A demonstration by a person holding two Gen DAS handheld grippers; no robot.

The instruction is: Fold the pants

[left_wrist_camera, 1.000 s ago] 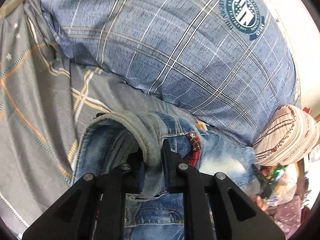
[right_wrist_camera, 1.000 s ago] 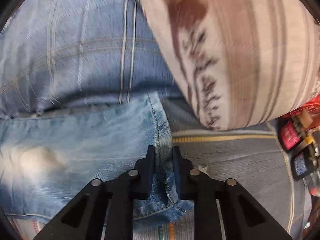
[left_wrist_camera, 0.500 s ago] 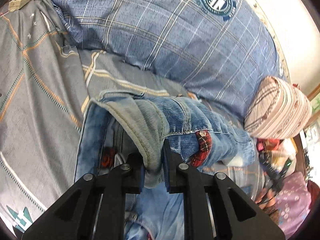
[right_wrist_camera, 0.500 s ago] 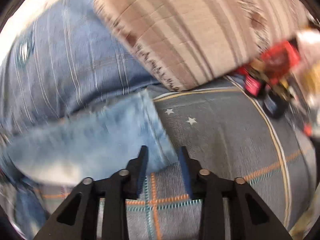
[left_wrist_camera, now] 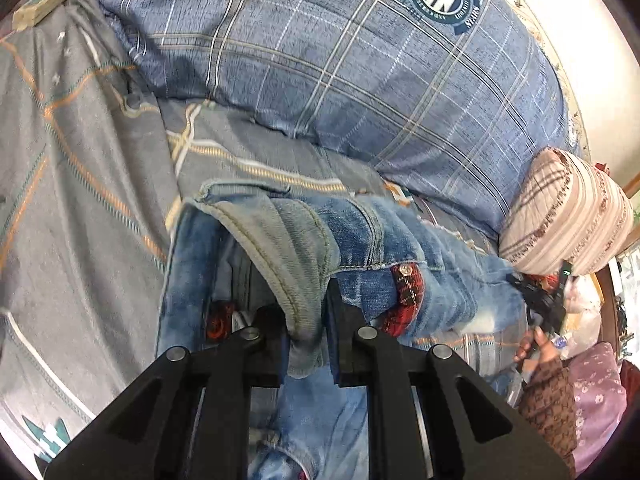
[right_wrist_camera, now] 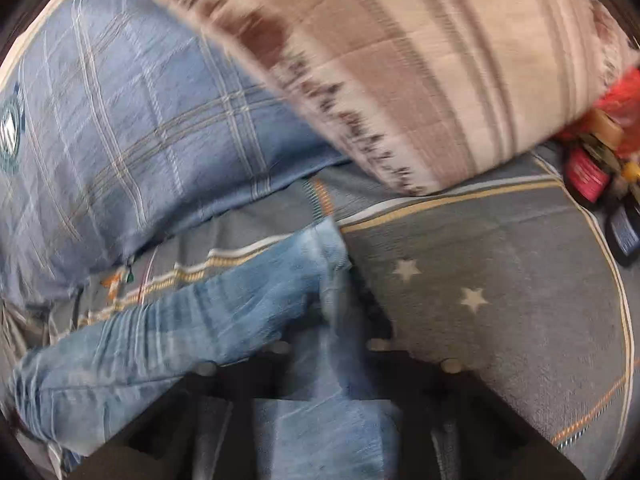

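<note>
Light blue jeans (left_wrist_camera: pixel 384 248) lie on a grey patterned bedsheet (left_wrist_camera: pixel 80 200), with a red plaid trim at the pocket. My left gripper (left_wrist_camera: pixel 306 320) is shut on the jeans' waistband and holds it lifted. In the right wrist view the jeans' leg (right_wrist_camera: pixel 192 320) stretches left, and its hem end runs down between my right gripper's fingers (right_wrist_camera: pixel 332 320). That view is blurred; the fingers look closed on the denim. The right gripper also shows far right in the left wrist view (left_wrist_camera: pixel 540 308), held by a hand.
A large blue plaid pillow (left_wrist_camera: pixel 360 80) lies behind the jeans, with a beige striped pillow (right_wrist_camera: pixel 400 72) to its right. Small red and dark items (right_wrist_camera: pixel 592 160) sit at the bed's right edge. Starred grey bedsheet (right_wrist_camera: pixel 500 280) spreads to the right.
My left gripper has lifted and pulled the waistband back from the blue pillow. My right gripper opened briefly half a second ago, and now has the leg hem between its fingers again.
</note>
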